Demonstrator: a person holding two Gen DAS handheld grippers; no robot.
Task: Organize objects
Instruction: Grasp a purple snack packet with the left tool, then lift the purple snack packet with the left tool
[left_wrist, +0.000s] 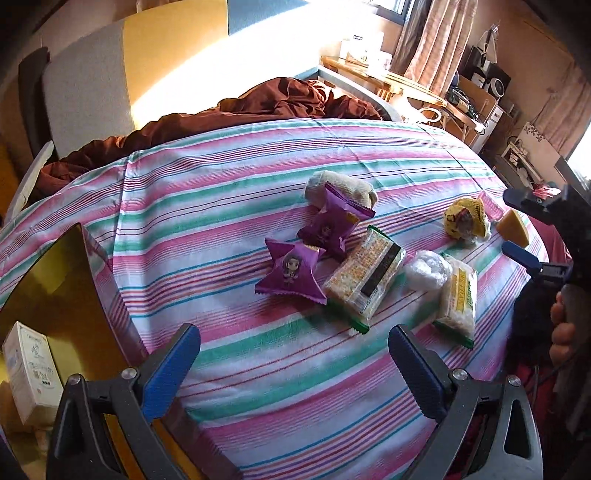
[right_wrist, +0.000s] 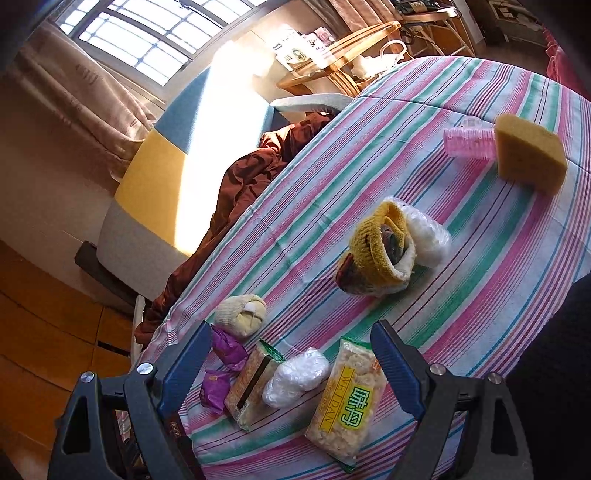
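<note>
Your right gripper (right_wrist: 288, 373) hangs released and empty right above the yellow-labelled snack pack (right_wrist: 345, 400) on the striped cloth (right_wrist: 480, 258), its long axis running away from you; your left gripper (left_wrist: 293, 363), also released, sits farther off.

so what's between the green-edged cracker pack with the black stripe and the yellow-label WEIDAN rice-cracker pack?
A white crinkled plastic-wrapped bundle lies between the striped cracker pack and the WEIDAN pack, clearest in the right wrist view.
</note>
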